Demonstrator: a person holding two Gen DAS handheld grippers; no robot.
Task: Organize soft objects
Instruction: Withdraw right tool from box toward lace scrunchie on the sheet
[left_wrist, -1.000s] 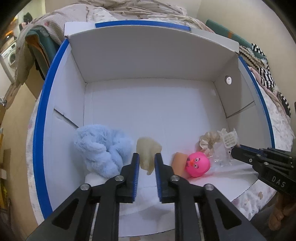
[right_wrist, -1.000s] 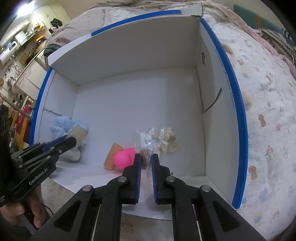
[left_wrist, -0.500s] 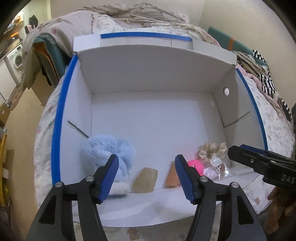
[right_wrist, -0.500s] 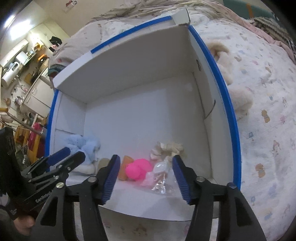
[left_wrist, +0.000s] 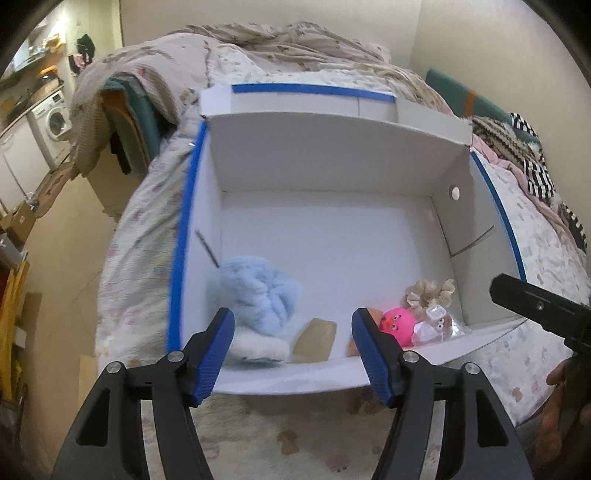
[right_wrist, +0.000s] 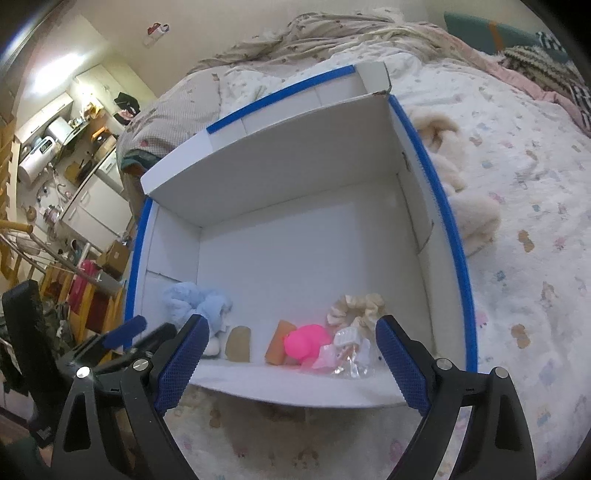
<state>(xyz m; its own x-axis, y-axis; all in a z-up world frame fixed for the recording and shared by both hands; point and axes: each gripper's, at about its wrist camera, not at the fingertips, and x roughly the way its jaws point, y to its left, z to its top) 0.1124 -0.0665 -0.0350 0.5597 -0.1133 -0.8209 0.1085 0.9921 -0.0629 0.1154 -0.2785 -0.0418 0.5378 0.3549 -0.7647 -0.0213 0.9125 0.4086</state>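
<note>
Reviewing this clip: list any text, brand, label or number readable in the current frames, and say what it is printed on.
No text can be read in either current view.
The box shows only plain blue edging on white card.
The left gripper shows no readable marking in the right wrist view.
The right gripper shows none in the left wrist view.
The packet has pale shapes, no legible print.

No lettering can be read anywhere in either view (the gripper bodies show none here).
</note>
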